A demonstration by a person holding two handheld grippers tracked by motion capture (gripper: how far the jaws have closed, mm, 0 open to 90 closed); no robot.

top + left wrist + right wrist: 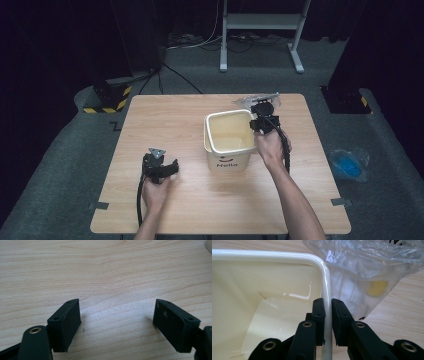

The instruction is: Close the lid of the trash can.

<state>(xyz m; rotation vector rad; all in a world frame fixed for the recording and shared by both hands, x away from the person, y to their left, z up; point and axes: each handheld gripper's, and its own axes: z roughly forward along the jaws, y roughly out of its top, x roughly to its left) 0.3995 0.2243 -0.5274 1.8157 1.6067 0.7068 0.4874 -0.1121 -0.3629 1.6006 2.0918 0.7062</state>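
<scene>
A cream plastic bin with dark lettering on its front stands upright, right of the middle of the wooden table. My right gripper is shut on the bin's right-hand wall. In the right gripper view one jaw is inside the bin and one outside, the right gripper pinching the rim. A crumpled clear plastic bag lies just behind the bin; this bag has something yellow showing through it. My left gripper rests near the table's front left; in its own view the left gripper stands open over bare wood.
On the grey floor to the right lies a blue object in clear wrap. A white metal stand is behind the table, and a black base with yellow-black tape sits at the back left. Cables run across the floor.
</scene>
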